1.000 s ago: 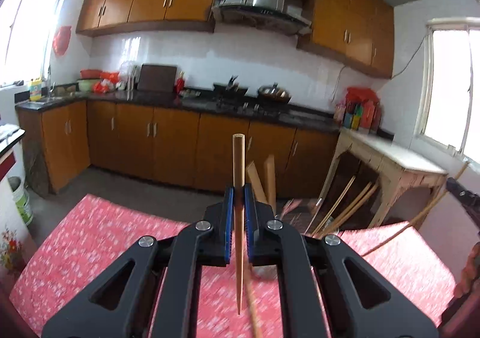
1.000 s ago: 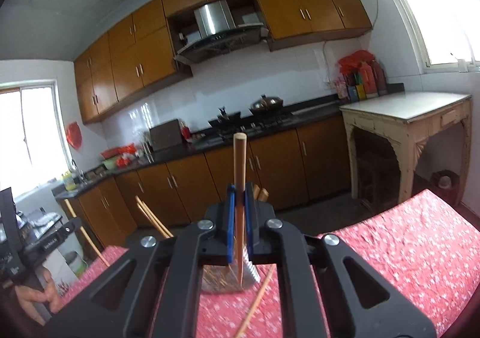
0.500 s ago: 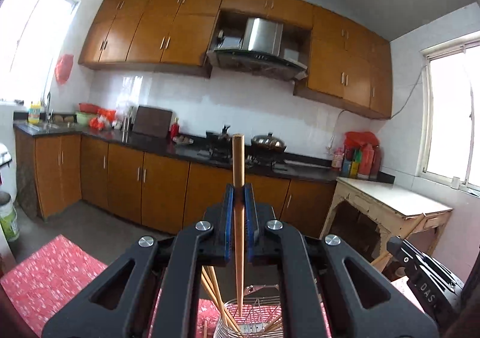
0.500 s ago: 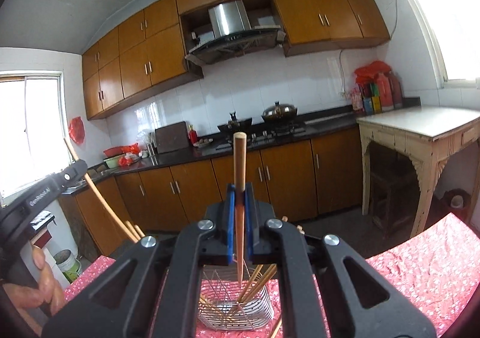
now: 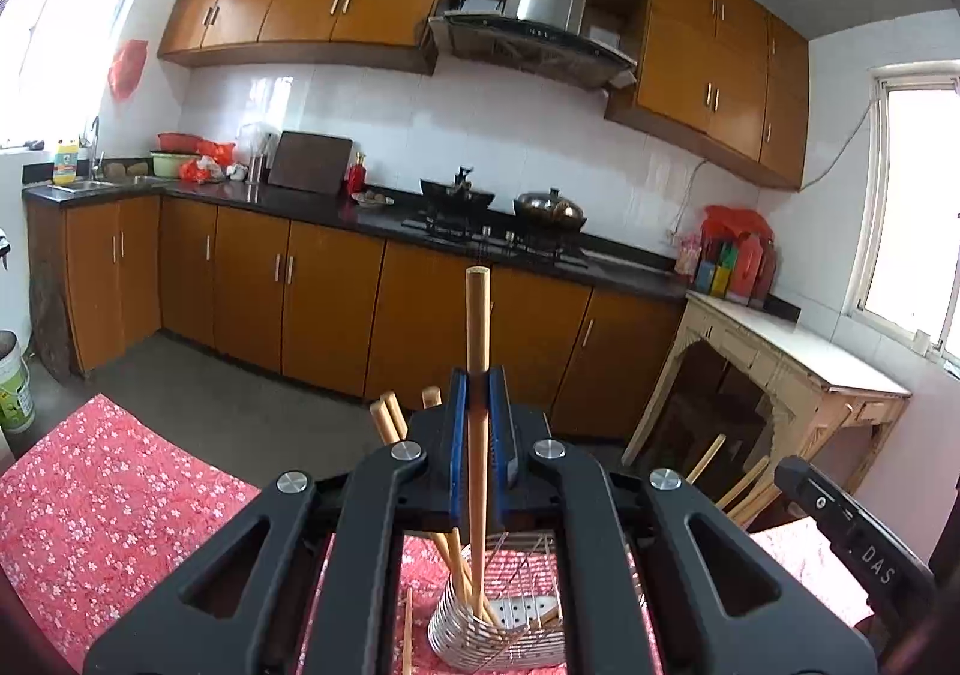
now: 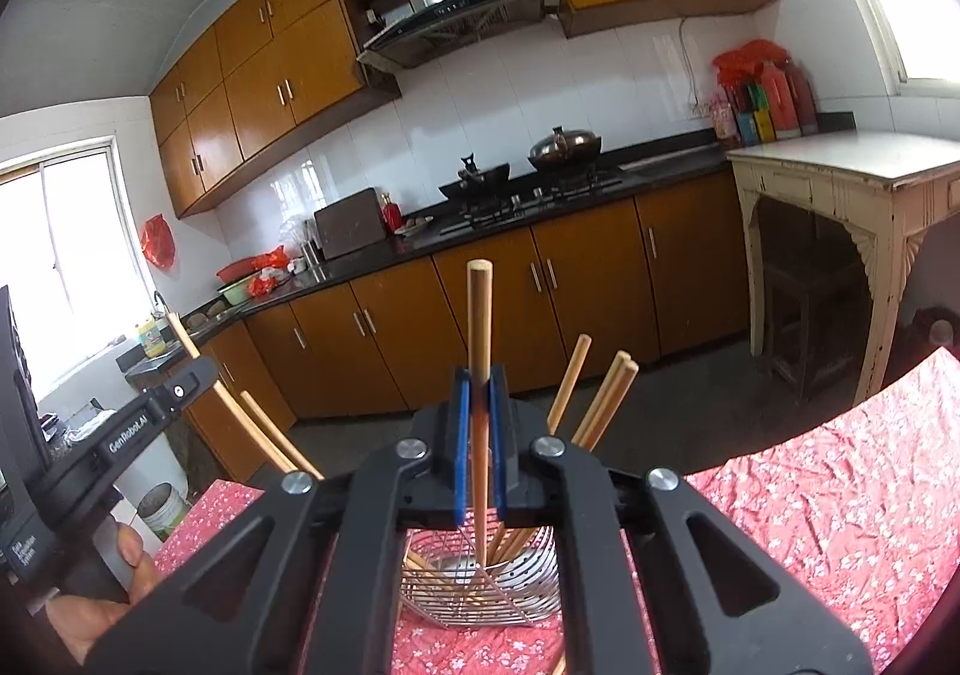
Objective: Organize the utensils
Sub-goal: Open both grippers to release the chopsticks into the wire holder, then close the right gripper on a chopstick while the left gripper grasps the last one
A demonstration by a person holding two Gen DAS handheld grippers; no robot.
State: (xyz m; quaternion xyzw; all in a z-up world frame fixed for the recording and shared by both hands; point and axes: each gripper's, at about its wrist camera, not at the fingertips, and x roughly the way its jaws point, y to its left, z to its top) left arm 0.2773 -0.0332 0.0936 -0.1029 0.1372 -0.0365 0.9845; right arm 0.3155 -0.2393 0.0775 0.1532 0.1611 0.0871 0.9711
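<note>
Left gripper (image 5: 478, 459) clamping an upright chopstick (image 5: 477, 375) at frame center, tip dipping into the wire basket (image 5: 480, 636) at bottom. Right gripper (image 6: 478, 447) likewise pinching another chopstick (image 6: 480, 351) above it.

Orange-brown cabinets (image 5: 312, 279) are set along white tiled walls (image 5: 540, 135); daylight is let in by windows (image 5: 912, 207), and a worn cream side table (image 6: 840, 177) is placed against the wall.
</note>
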